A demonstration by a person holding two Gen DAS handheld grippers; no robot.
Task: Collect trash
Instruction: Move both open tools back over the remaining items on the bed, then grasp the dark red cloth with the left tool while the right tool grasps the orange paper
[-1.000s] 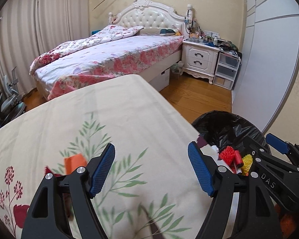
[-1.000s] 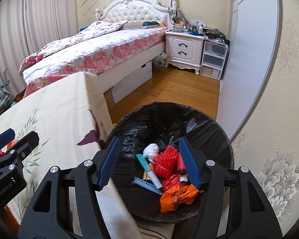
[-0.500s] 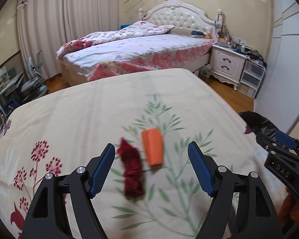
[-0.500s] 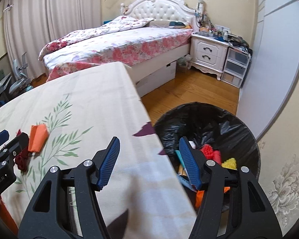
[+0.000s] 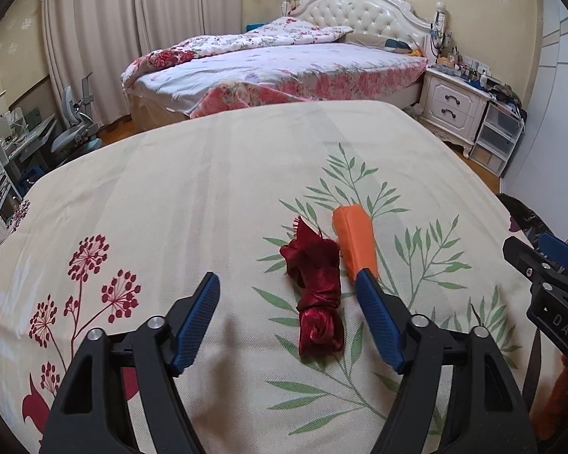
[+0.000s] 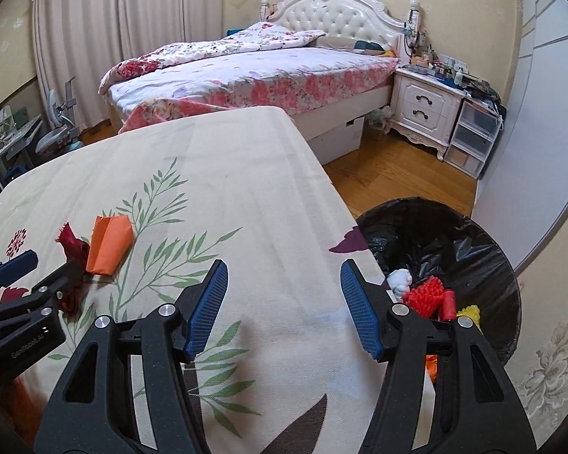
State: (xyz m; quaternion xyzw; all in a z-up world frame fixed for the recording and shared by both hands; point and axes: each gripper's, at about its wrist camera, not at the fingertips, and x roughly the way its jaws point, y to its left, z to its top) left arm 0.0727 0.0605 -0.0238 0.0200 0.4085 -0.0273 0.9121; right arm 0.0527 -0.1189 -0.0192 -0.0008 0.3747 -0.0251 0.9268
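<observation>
The left hand-held gripper [image 5: 288,304] is hanging over the cream, flower-printed tabletop [image 5: 208,196] with its jaws apart; they have just been closing a little, and the dark red crumpled ribbon [image 5: 316,299] is lying between them, nearer the right pad, with neither pad pressing on it. Just to the right of the ribbon, and touching it along one side, an orange folded paper [image 5: 356,242] is lying flat on the leaf print, its near end tucked behind the tip of the right finger [image 5: 378,317]. The right hand-held gripper [image 6: 284,302] is also standing open, holding nothing, over the right part of the tabletop near its edge; only bare cloth is showing between its blue pads. In the right wrist view the same ribbon [image 6: 72,246] and orange paper [image 6: 108,244] are sitting far to the left, beside the left hand-held gripper's fingers. To the right of the tabletop, down on the wooden floor [image 6: 390,174], a bin lined with a black bag [image 6: 435,238] is standing open, and inside it a white wad [image 6: 399,280], a red spiky piece [image 6: 426,297] and a yellow bit [image 6: 469,312] are lying together near the close rim. Beyond the tabletop a bed [image 6: 246,72] with a floral cover is filling the far side, with a white nightstand [image 6: 424,109] to its right.
</observation>
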